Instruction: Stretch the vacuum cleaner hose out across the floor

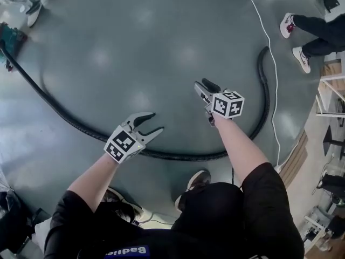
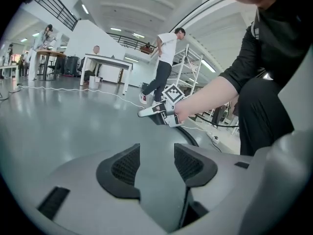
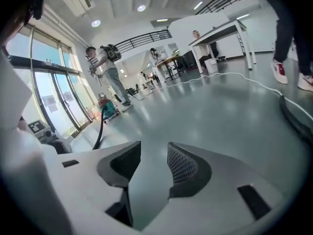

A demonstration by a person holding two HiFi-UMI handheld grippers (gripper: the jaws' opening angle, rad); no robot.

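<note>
Hose [image 1: 161, 155]: black, ribbed. We find it lying on the grey floor [image 1: 135, 47] in one long open curve. It starts at the teal vacuum cleaner [image 1: 12, 38] at the upper left of the head view and sweeps down and rightward. It then bends up to a free end at the upper right.

Left tongs [image 1: 156, 121]: released, jaws standing apart. In the left gripper view we see only bare floor between the pads. They are held over the lowest stretch of the hose, with the jaws pointing into the curve and not touching it.

Right tongs [image 1: 204, 83]: released, jaws apart, nothing between the pads but floor. They are held inside the curve, well apart from the left tongs and clear of the hose.

White cable [image 1: 271, 63]: thin, running down the floor just outside the right-hand bend of the hose.

Shoe [image 1: 197, 179]: belongs to the person holding the tongs, planted just outside the curve's lowest stretch.

Second person [image 1: 315, 34]: dark trousers and white shoes, at the upper right beyond the cable.

White desk [image 2: 105, 60]: far across the hall in the left gripper view, with a seated person behind it
</note>
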